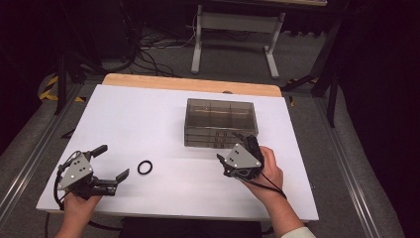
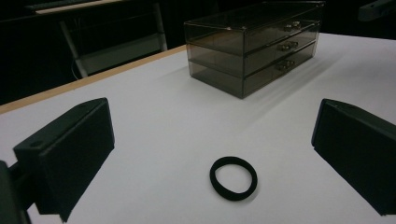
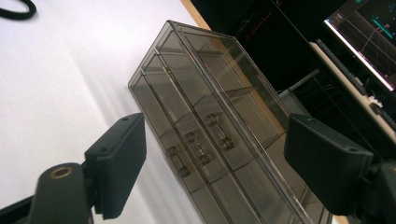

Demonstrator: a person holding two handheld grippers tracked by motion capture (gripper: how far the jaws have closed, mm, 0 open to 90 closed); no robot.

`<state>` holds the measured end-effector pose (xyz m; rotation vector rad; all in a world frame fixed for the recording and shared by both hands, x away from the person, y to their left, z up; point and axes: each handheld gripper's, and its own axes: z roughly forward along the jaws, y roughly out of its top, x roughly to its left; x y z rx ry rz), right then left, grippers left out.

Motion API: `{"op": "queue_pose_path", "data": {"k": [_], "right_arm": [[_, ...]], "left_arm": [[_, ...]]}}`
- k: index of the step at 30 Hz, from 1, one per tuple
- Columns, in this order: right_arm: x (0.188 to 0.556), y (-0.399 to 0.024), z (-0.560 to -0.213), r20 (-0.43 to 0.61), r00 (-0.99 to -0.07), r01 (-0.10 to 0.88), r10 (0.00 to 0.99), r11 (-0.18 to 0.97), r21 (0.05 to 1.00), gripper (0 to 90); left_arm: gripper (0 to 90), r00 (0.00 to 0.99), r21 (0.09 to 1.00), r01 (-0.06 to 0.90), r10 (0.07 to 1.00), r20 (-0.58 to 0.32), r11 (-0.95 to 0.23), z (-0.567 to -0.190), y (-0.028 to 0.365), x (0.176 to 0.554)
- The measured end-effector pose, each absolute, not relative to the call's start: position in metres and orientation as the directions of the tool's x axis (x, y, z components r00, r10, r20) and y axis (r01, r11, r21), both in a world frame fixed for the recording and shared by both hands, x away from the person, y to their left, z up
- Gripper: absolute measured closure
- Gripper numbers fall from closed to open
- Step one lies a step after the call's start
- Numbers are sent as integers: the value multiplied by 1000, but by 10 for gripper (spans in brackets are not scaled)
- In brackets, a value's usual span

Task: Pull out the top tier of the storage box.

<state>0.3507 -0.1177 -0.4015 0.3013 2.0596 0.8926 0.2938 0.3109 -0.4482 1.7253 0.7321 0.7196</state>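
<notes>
A smoked clear drawer box (image 1: 220,121) stands right of the middle of the white table (image 1: 148,119); its small knobs (image 3: 201,140) face the near side. A black elastic ring (image 1: 144,167) lies flat to its near left. My left gripper (image 1: 113,161) rests at the near left corner, open, with the ring (image 2: 233,178) lying a short way ahead between the lines of its jaws, untouched. My right gripper (image 1: 232,147) hovers just in front of the box, tilted. It is open, and the knobs on the box (image 3: 210,107) lie ahead between its jaws (image 3: 215,158).
A wooden strip (image 1: 188,82) borders the table's far edge. Beyond it stand a white desk frame (image 1: 233,29) and floor cables (image 1: 148,54). A lit monitor (image 3: 369,32) is off to the side in the right gripper view. Bare white surface lies left of the box.
</notes>
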Motion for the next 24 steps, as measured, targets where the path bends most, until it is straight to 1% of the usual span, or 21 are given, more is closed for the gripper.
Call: {"op": "queue_pose_path", "data": {"k": [4, 7, 8, 10, 12, 13, 14, 17, 18, 22, 23, 24], "right_arm": [[351, -114, -403, -645, -589, -111, 487, 742, 661, 238], [351, -111, -405, -690, -556, -117, 464, 778, 617, 252], [350, -109, -407, -717, -533, -127, 449, 795, 593, 265], [350, -108, -407, -731, -524, -130, 437, 807, 576, 269], [350, -106, -410, -752, -499, -128, 430, 822, 555, 275], [350, -105, -411, -762, -490, -129, 423, 830, 543, 279], [350, -103, -412, -784, -469, -134, 406, 845, 517, 282], [350, -102, -413, -800, -457, -140, 389, 857, 496, 285], [350, -101, -414, -809, -450, -145, 377, 864, 483, 286], [351, -97, -420, -852, -421, -154, 312, 901, 406, 291], [351, -97, -420, -852, -421, -154, 312, 901, 406, 291], [351, -95, -422, -869, -398, -159, 295, 911, 382, 298]], "left_arm": [[3, 629, 965, 118, 770, 111, -236, -448, 311, 294], [3, 630, 964, 118, 769, 112, -237, -448, 311, 294], [3, 630, 964, 118, 769, 112, -237, -448, 310, 294], [3, 631, 964, 120, 768, 109, -236, -449, 310, 294], [3, 632, 962, 114, 765, 121, -246, -448, 311, 294], [3, 630, 964, 120, 769, 110, -236, -448, 310, 294], [3, 630, 964, 118, 768, 112, -237, -448, 310, 294], [3, 631, 964, 120, 768, 110, -236, -449, 310, 294], [3, 633, 962, 114, 765, 123, -249, -448, 311, 294], [3, 636, 962, 116, 763, 118, -246, -448, 310, 294], [3, 636, 962, 116, 763, 118, -246, -448, 310, 294], [3, 633, 962, 114, 764, 123, -249, -448, 310, 294]]}}
